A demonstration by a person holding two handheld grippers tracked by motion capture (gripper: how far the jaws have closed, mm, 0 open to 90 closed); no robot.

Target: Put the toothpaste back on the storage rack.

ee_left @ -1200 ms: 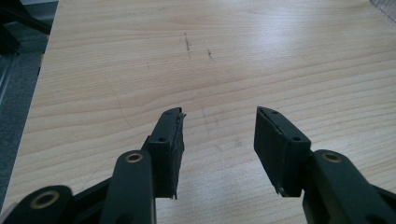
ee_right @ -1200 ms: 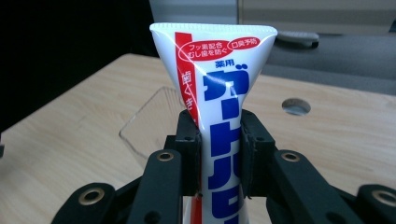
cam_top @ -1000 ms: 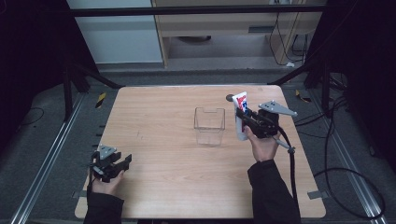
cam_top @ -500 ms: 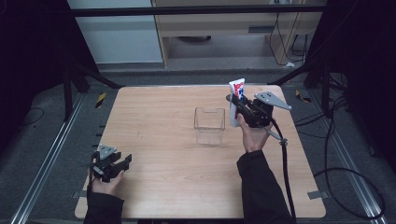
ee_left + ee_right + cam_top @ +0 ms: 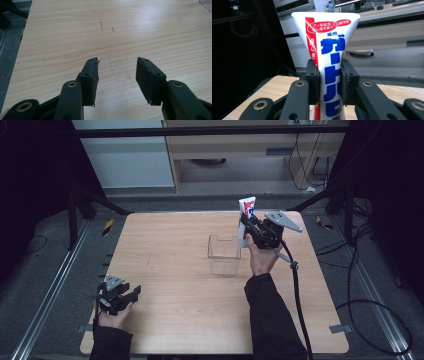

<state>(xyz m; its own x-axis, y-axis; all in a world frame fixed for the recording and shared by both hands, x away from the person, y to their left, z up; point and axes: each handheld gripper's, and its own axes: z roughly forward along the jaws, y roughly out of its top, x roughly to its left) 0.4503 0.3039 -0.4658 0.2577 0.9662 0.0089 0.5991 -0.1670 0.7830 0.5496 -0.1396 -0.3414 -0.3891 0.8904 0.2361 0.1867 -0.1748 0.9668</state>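
At the near left corner of the table (image 5: 175,270), the person's left hand (image 5: 114,316) is resting on the wood, holding the left tool (image 5: 131,293). In the left gripper view this tool (image 5: 117,72) is standing released, its two black jaws spread apart with bare, lightly scuffed wood showing between them and nothing in the gap.

Toward the middle of the table, a clear plastic container (image 5: 224,254) is sitting upright with its mouth facing up; nothing can be made out inside it.

Just right of the container, the right hand (image 5: 260,257) is raising the right tool (image 5: 243,227) above the table's far right part, a grey three-cornered plate on top of it and a black cable trailing back along the sleeve. This tool is grasping a white toothpaste tube (image 5: 246,217) with red and blue printing. The tube is standing nearly upright, its flat crimped end topmost, beside the container's far right corner and above its rim. In the right gripper view the right tool (image 5: 329,82) is pinching the tube (image 5: 328,50) across its body, both jaws pressing in on its sides.
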